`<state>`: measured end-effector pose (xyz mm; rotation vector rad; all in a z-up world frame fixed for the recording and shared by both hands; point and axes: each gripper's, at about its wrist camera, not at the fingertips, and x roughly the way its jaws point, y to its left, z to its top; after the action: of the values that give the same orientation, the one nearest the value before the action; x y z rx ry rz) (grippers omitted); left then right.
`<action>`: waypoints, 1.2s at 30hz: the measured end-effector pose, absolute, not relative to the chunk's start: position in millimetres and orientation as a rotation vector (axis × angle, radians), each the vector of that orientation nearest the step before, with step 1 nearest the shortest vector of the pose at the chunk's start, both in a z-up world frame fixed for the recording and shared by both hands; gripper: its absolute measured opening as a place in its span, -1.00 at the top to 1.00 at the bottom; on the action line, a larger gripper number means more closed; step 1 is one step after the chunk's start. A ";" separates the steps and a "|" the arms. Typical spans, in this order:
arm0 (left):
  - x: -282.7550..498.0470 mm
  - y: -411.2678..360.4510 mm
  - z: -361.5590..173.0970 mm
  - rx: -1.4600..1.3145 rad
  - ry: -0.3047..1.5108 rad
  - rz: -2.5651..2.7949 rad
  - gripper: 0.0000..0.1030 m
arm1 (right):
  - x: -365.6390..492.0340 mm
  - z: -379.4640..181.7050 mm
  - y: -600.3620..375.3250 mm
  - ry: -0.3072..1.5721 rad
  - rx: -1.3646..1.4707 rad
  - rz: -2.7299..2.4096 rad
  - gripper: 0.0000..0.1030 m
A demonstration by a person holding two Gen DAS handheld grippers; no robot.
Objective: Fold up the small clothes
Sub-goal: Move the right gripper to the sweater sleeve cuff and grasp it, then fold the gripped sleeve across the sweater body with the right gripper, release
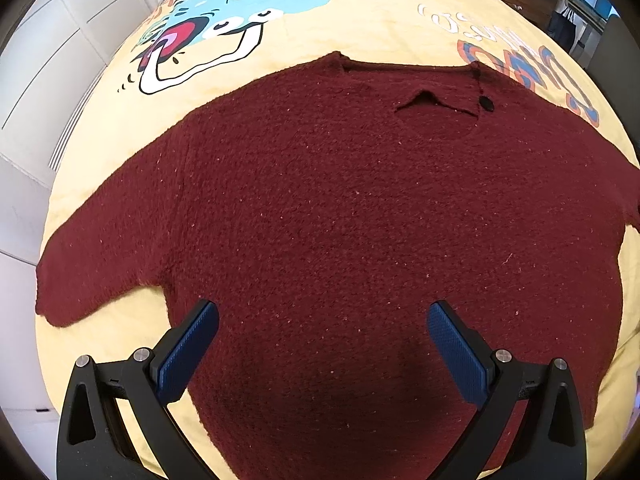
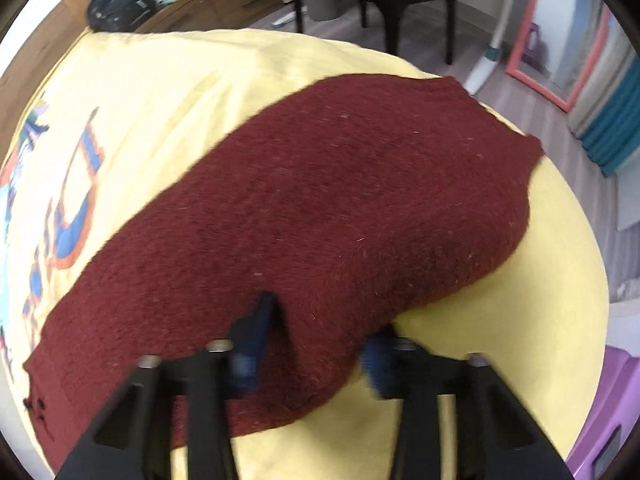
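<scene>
We see the maroon knit sweater (image 1: 320, 208) lying flat on the yellow printed bedspread (image 1: 360, 32), neckline away from us. Our right gripper (image 2: 316, 344) has its fingers pinched on a raised bunch of the sweater's sleeve; our left gripper (image 1: 323, 332) hangs over the body, fingers wide apart. The pinch looks shallow, so the thick knit may slip out or drag the whole garment askew.

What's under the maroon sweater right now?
The maroon sweater lies spread on a yellow cartoon-print bedspread. Whatever lies beneath its middle is covered.
</scene>
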<state>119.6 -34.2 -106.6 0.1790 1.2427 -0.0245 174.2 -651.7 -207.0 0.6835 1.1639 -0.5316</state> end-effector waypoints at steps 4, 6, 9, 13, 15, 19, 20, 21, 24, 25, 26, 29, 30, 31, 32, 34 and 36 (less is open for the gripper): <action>117.2 -28.3 -105.7 0.159 1.238 -0.030 -0.98 | 175.9 -197.8 -656.6 1.163 0.680 -0.478 0.74; 115.7 -27.2 -104.9 0.157 1.232 -0.030 -0.98 | 173.9 -191.7 -657.2 1.156 0.675 -0.461 0.76; 114.0 -25.0 -104.7 0.155 1.222 -0.035 -0.98 | 167.0 -179.0 -654.8 1.135 0.662 -0.450 0.77; 114.0 -18.5 -105.8 0.126 1.222 -0.043 -0.98 | 167.4 -149.1 -639.7 1.089 0.597 -0.413 0.77; 114.4 -14.1 -106.6 0.116 1.220 -0.041 -0.98 | 171.7 -128.4 -625.0 1.061 0.554 -0.381 0.78; 115.4 -5.9 -105.4 0.085 1.217 -0.059 -0.98 | 185.0 -81.0 -580.2 0.999 0.454 -0.283 0.78; 115.6 -3.9 -104.3 0.071 1.214 -0.070 -0.98 | 188.5 -65.6 -563.5 0.979 0.422 -0.250 0.78; 115.7 -2.2 -103.3 0.061 1.211 -0.076 -0.98 | 189.9 -56.0 -547.6 0.961 0.401 -0.227 0.78; 118.5 0.0 -99.9 0.054 1.203 -0.085 -0.98 | 198.1 -28.2 -502.1 0.918 0.353 -0.145 0.78; 119.6 0.9 -99.1 0.056 1.199 -0.088 -0.98 | 202.1 -18.5 -481.3 0.912 0.324 -0.111 0.78; 121.3 1.8 -97.8 0.059 1.193 -0.088 -0.98 | 203.8 -13.8 -468.1 0.910 0.306 -0.088 0.78; 128.1 6.5 -95.8 0.054 1.180 -0.095 -0.98 | 211.7 1.8 -411.7 0.901 0.245 0.001 0.78; 130.4 8.3 -95.4 0.047 1.183 -0.098 -0.98 | 214.5 4.3 -396.1 0.903 0.232 0.028 0.78; 132.3 10.0 -95.0 0.043 1.187 -0.100 -0.98 | 218.0 6.0 -378.3 0.906 0.219 0.059 0.78; 134.3 11.0 -94.7 0.046 1.190 -0.096 -0.98 | 222.0 6.4 -357.2 0.913 0.203 0.093 0.78; 137.1 12.4 -93.6 0.060 1.186 -0.092 -0.98 | 227.7 1.2 -325.5 0.927 0.184 0.141 0.78; 138.8 15.0 -93.4 0.061 1.183 -0.096 -0.98 | 232.0 -10.2 -295.1 0.954 0.171 0.187 0.78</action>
<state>138.8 15.0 -93.4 0.0612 1.1827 -0.0965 232.0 -295.1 -10.2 0.1708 0.9537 0.1871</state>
